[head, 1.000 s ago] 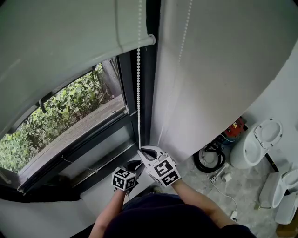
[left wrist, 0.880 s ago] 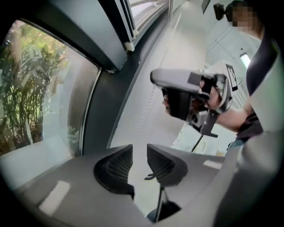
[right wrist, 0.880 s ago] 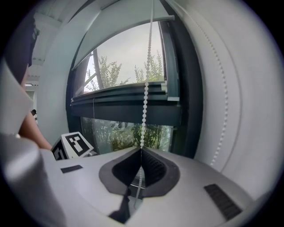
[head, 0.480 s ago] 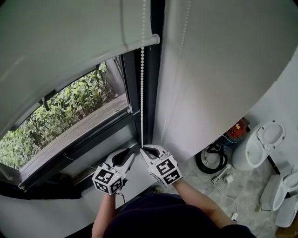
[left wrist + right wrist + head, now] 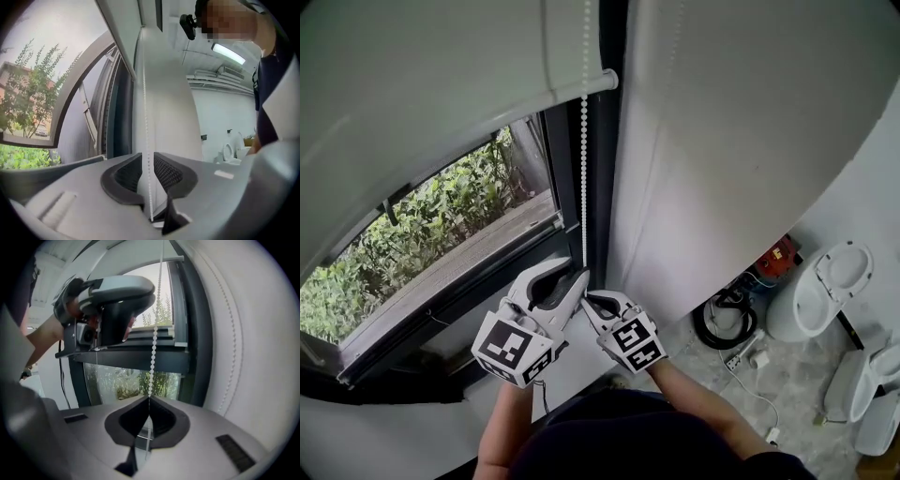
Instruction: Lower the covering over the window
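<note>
Your head cam looks steeply down on the window (image 5: 441,234) from above — both gripper cams sit close underneath, facing up the same bead chain (image 5: 145,131) mid-frame.

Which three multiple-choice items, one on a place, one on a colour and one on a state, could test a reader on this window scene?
1. Where does the bead chain hang?
A. at the right end of the partly lowered blind
B. at its left end
C. across the middle of the glass

2. What colour is the bead chain?
A. black
B. red
C. white

3. How does the right claw stand?
A. open and empty
B. shut on the bead chain
C. open round the blind

Answers:
1 A, the chain drops past the blind's right end in the head view.
2 C, its beads look white in every view.
3 B, the right gripper view shows the pads together on the chain.
</note>
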{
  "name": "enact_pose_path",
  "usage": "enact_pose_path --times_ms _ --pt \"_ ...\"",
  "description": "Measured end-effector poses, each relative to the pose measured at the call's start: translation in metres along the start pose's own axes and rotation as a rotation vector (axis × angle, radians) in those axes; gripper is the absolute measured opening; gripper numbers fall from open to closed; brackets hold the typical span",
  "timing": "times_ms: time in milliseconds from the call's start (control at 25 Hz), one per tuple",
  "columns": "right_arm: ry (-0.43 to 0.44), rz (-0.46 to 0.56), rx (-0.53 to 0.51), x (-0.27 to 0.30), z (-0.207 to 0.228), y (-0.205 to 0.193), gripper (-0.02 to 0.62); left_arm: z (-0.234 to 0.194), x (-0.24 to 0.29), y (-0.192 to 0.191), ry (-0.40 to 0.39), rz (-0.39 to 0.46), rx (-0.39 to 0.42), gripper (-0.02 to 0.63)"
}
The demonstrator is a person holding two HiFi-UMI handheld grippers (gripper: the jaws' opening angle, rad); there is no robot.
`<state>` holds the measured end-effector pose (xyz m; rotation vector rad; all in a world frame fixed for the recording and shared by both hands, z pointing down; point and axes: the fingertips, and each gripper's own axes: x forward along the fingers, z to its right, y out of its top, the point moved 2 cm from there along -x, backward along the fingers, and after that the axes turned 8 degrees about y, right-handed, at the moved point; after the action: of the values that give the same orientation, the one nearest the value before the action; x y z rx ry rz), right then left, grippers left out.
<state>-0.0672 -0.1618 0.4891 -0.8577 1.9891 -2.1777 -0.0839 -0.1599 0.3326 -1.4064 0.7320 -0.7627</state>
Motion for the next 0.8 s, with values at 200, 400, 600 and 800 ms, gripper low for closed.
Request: enact_pose_path --times_ms 200,400,600,800 --pt "0.002 -0.002 -0.007 -0.001 -0.001 0.000 0.012 0.001 0.015 0.016 -0.003 -0.003 0.033 0.049" --pt "0.000 -0.009 -0.012 0.000 0.000 -0.001 0.012 0.003 0.017 0.015 -0.023 -0.020 -0.004 0.014" --pt "0.001 -0.066 -0.003 0.005 0.000 -0.023 0.012 0.004 0.018 -0.010 -0.032 -0.076 -0.019 0.014" --pt "0.010 -0.162 0.029 0.013 -0.001 -0.064 0.012 0.015 0.020 -0.052 -0.055 -0.160 -0.055 0.014"
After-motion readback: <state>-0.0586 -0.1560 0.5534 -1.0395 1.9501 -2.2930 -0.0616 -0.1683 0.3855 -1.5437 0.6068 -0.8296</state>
